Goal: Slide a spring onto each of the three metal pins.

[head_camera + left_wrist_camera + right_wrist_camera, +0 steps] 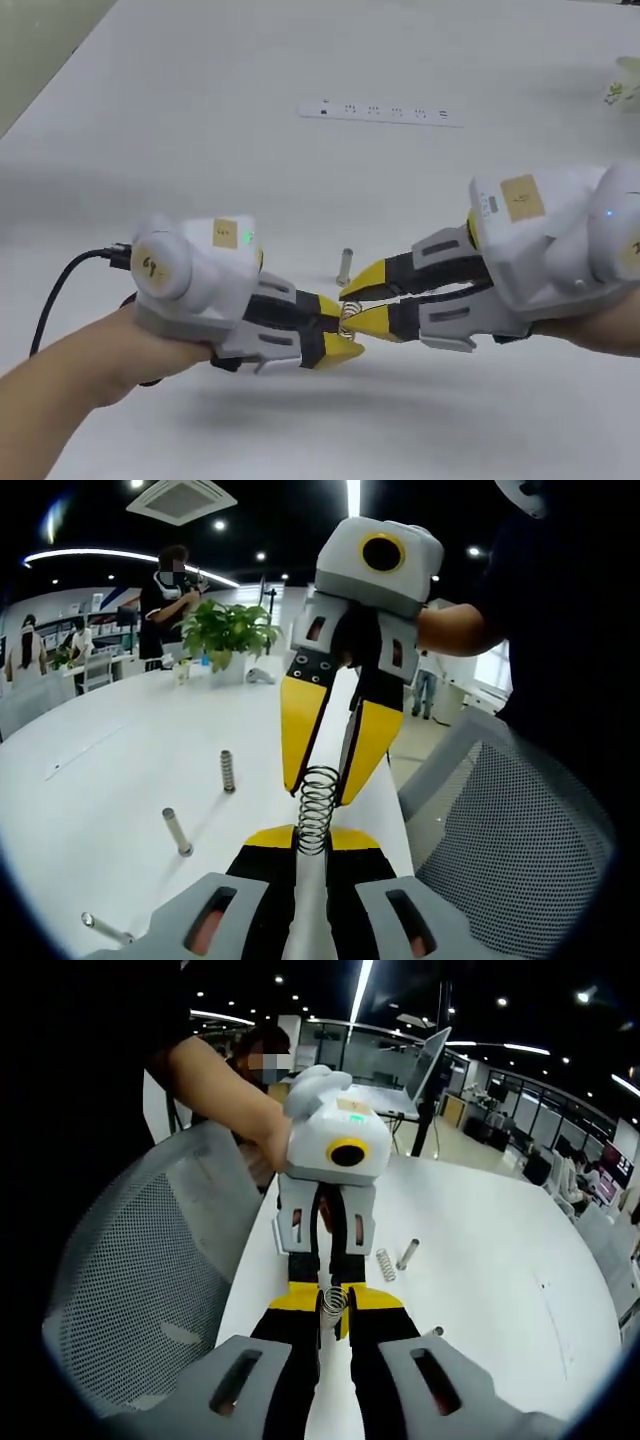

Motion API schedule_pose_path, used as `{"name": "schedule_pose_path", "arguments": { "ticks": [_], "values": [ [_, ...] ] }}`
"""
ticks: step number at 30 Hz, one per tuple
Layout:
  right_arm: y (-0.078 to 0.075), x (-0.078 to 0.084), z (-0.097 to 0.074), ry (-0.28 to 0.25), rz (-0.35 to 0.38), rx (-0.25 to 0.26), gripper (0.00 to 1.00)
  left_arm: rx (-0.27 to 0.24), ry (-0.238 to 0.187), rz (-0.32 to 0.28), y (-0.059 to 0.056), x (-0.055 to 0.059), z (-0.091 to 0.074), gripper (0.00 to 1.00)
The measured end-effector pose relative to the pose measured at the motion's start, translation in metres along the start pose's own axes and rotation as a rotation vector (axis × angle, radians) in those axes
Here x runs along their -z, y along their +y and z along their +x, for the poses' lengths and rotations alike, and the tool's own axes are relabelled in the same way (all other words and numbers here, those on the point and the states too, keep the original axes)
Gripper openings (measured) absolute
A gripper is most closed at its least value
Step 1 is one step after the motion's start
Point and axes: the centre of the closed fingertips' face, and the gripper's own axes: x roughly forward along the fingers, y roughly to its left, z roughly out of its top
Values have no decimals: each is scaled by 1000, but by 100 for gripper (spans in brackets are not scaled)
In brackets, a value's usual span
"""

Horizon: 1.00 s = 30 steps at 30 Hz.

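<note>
A small steel spring (349, 314) is pinched between the yellow tips of both grippers, just above the white table (250, 180). My left gripper (345, 330) comes in from the left and is shut on the spring's (318, 805) near end. My right gripper (350, 306) meets it head-on, its fingers (300, 730) closed on either side of the far end. In the right gripper view the spring (333, 1300) sits between my own tips. A bare metal pin (344, 266) stands just behind. A second spring (228, 771) stands upright beside another pin (177, 832); whether it sits on a pin I cannot tell.
A white power strip (380, 112) lies at the far middle of the table. A third pin (105, 930) lies near the table edge. A grey mesh chair (500, 830) stands at the table's side. A potted plant (228, 630) and several people are far off.
</note>
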Motion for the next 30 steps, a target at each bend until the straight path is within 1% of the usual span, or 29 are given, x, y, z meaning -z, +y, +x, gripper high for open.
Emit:
{"name": "schedule_pose_path", "arguments": {
  "ticks": [4, 13, 16, 22, 27, 30],
  "values": [
    [1, -1, 1, -20, 6, 8, 7, 0, -3, -6, 0, 1, -1, 2],
    [1, -4, -1, -55, 2, 29, 7, 3, -25, -20, -2, -4, 1, 2],
    [1, -3, -1, -48, -12, 32, 7, 0, -23, -31, -3, -3, 0, 2],
    [-1, -6, -3, -38, -29, 31, 7, -5, -37, -65, -3, -6, -2, 3],
    [-1, -8, -3, -33, -37, 32, 7, -17, -38, -63, -2, -6, -3, 4],
    [-2, -8, -2, -34, -38, 35, 7, -21, -37, -65, -2, -6, -3, 7]
  ]
}}
